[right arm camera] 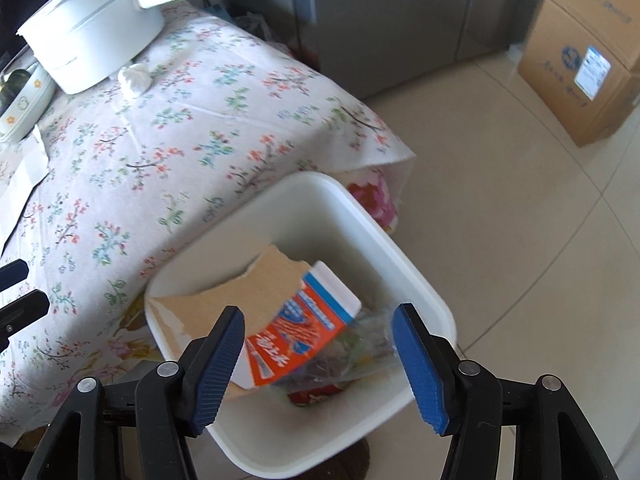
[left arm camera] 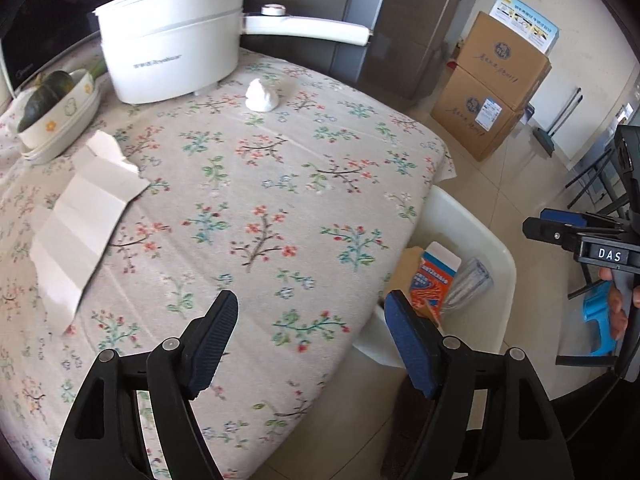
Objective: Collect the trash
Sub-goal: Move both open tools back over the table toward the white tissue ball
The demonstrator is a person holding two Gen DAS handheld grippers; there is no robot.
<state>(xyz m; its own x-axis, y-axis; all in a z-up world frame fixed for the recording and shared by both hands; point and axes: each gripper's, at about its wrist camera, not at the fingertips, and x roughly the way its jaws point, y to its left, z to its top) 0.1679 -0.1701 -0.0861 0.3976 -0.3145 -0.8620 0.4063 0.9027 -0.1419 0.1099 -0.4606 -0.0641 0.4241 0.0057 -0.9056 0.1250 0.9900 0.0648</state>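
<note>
The right gripper [right arm camera: 318, 354] gapes wide and empty above the white bin [right arm camera: 420, 280], which holds an orange carton [right arm camera: 296, 336]. The left gripper [left arm camera: 312, 340], also wide and empty, hangs over the near table edge; torn paper [left arm camera: 86, 216] lies far left.

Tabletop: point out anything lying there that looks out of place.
Two stray bits of litter: a torn, creased sheet of white paper near the bowl, and a crumpled white tissue beside the white pot.

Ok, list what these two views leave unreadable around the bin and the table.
- Bin bottom: covered by the cardboard, orange carton and clear plastic, right wrist view.
- Red item under the plastic: blurred, unidentifiable.
- Torn paper: its left end is blurred, left wrist view.
- Pot contents: lid on.
</note>
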